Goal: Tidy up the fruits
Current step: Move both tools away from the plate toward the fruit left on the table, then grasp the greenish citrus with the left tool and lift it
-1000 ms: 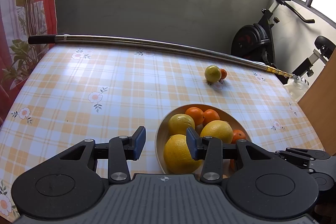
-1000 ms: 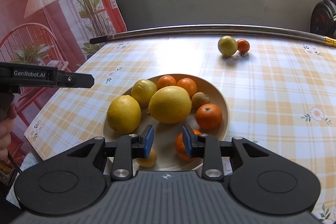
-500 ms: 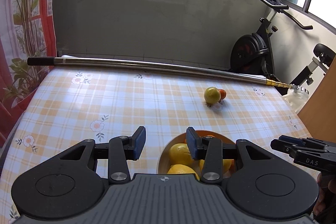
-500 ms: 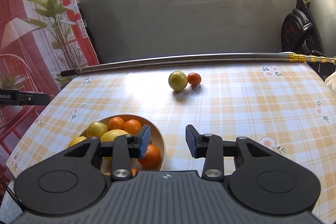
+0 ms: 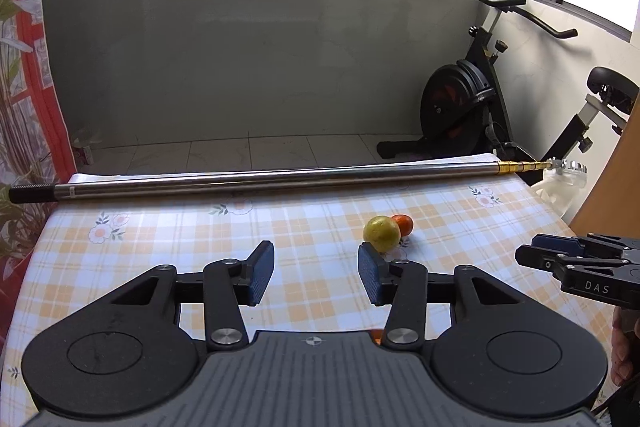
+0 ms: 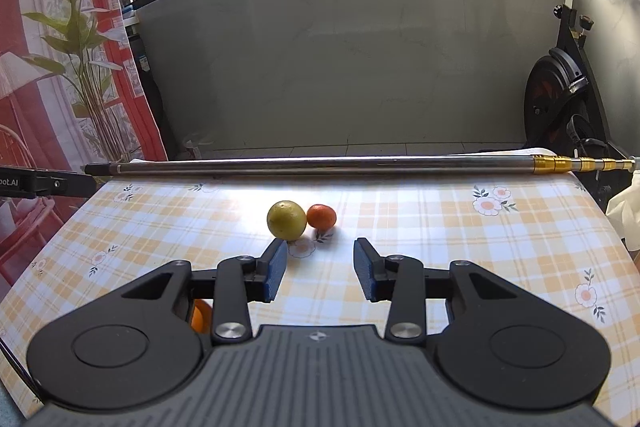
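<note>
Checked orange-and-white tablecloth (image 6: 440,227) is seen by a grey wall | round yellow-green fruit (image 6: 286,220) is touched by small orange mandarin (image 6: 321,216) | left gripper (image 5: 316,273), jaws just widened, and right gripper (image 6: 320,269) are both held apart, empty | round fruit could be bumped and rolled away

Both wrist views low over the checked table (image 5: 160,227), facing the grey wall, sharing the metal pole (image 6: 320,165)
</note>
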